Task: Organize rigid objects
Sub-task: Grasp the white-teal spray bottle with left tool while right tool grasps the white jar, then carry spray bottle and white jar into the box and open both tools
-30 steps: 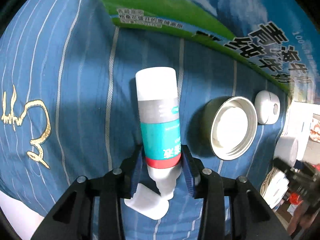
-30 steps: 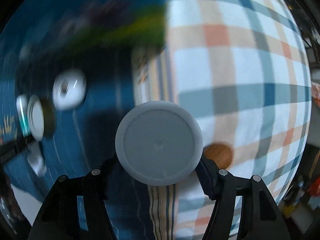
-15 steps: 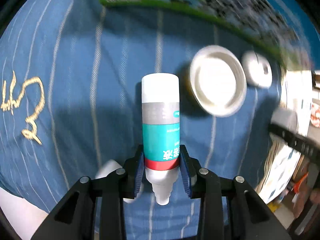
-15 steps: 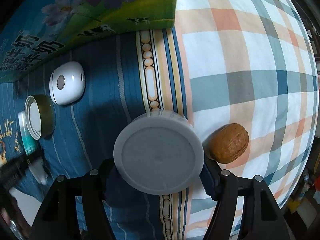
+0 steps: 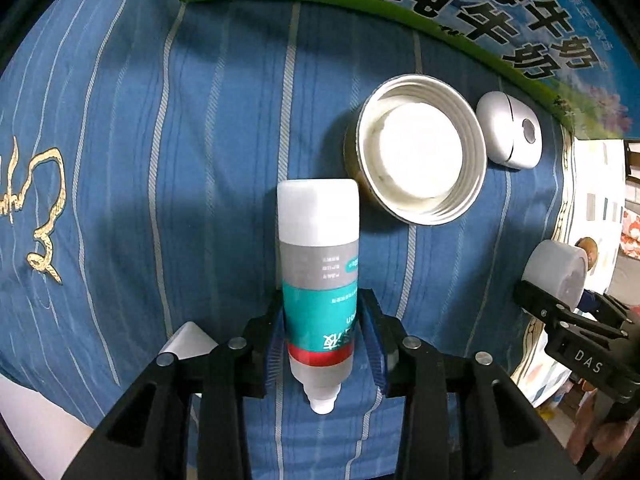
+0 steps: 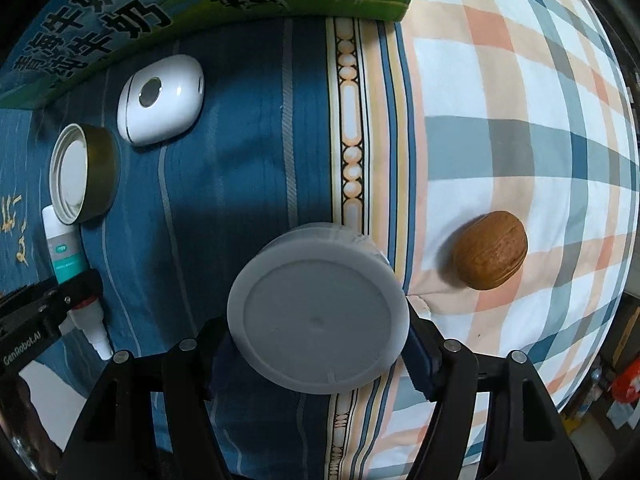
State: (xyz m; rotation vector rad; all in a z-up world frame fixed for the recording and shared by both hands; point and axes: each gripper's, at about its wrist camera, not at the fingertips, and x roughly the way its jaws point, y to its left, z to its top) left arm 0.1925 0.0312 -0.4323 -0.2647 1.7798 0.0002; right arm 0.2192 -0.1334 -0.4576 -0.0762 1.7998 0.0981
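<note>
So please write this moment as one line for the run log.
left gripper: shut on bottle | right gripper: shut on grey container | on cloth: gold lid, white case, walnut

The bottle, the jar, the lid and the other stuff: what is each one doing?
Bottle: capless, lying flat, gripped by left gripper.
Grey jar: held by right gripper.
Gold lid: upside down.
White case: shut.
Walnut: whole, on checked cloth.

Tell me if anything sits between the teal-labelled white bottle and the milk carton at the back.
Mostly clear: bare blue striped cloth lies ahead of the teal-labelled white bottle in the left hand-held gripper. The gold-rimmed lid sits just right of that path.
</note>
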